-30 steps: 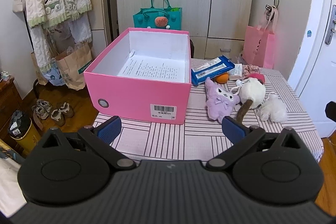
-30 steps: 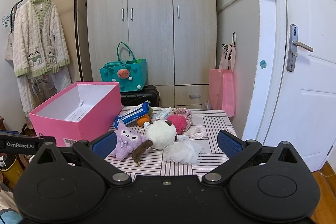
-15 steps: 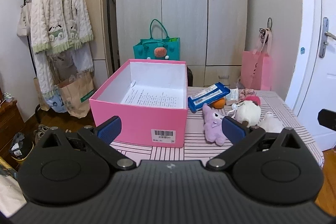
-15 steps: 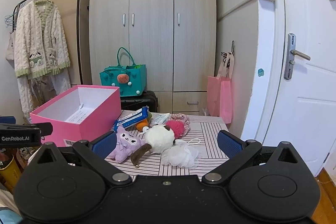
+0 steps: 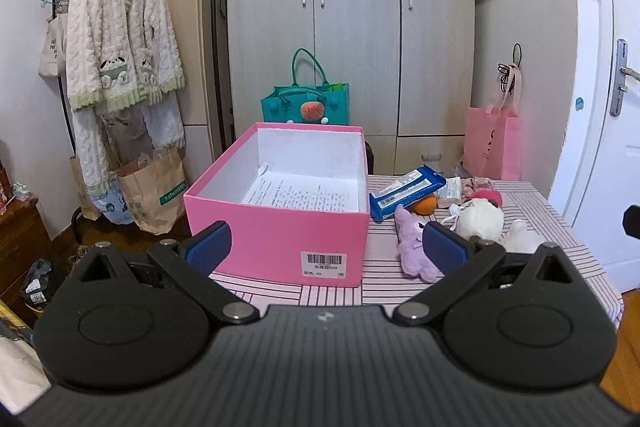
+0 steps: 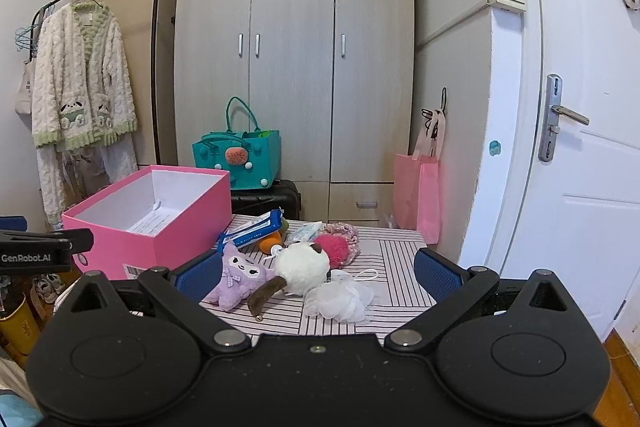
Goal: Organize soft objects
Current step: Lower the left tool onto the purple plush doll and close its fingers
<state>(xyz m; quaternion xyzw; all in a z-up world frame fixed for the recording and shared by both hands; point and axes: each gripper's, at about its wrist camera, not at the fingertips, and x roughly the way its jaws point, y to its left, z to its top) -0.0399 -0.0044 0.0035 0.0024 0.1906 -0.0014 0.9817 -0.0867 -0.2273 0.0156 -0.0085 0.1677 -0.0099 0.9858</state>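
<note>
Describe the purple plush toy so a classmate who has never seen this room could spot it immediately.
Find the open pink box on the striped table; toys lie heaped just right of it. The purple plush toy lies nearest the box, touching the round white plush. It alone is lilac, with a small bow.

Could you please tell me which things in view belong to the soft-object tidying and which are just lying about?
Job:
pink box, open
purple plush
white plush
white mesh pouf
pink pompom
left gripper and right gripper, both open

Lying about:
blue packet
teal bag
pink bag
cardigan
</note>
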